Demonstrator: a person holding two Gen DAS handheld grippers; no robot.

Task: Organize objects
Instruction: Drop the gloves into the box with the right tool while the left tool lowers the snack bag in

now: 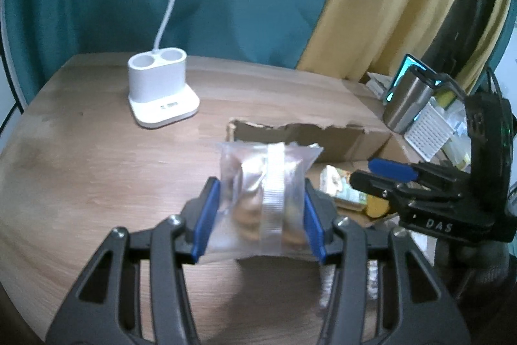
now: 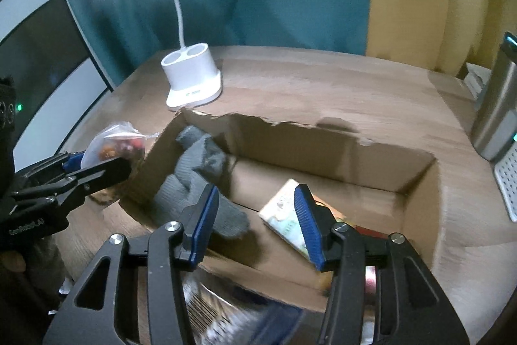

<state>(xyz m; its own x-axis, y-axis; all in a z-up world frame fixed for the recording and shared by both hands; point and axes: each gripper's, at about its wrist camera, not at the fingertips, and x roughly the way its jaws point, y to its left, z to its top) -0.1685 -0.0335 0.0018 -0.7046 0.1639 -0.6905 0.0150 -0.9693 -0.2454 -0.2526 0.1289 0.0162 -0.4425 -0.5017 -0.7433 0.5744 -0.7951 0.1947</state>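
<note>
Nearest the lens: left gripper (image 1: 261,217), its blue-padded black jaws clenched on a clear plastic packet of small brownish pieces (image 1: 263,183) with a white ribbed strip down its middle; both pads press the packet's sides.
Where the packet is: held above the wooden tabletop (image 1: 97,157), just beside the left wall of the torn open cardboard box (image 2: 323,151), not yet over the opening.
Right gripper (image 2: 255,222): jaws apart, nothing between the pads; it hangs over the box, above a grey knitted glove (image 2: 197,170) and a pale printed packet (image 2: 284,215) lying inside.
Risk, slip: soft, slick film may slide out of the pads if the squeeze eases, dropping the packet on the table outside the box.
Risk, snag: the packet's loose edge could catch the ragged box rim on the way in.
Risk, collision: both grippers converge on one opening and could knock together.
Bystander: white two-hole lamp base (image 1: 161,92) stands well apart.
</note>
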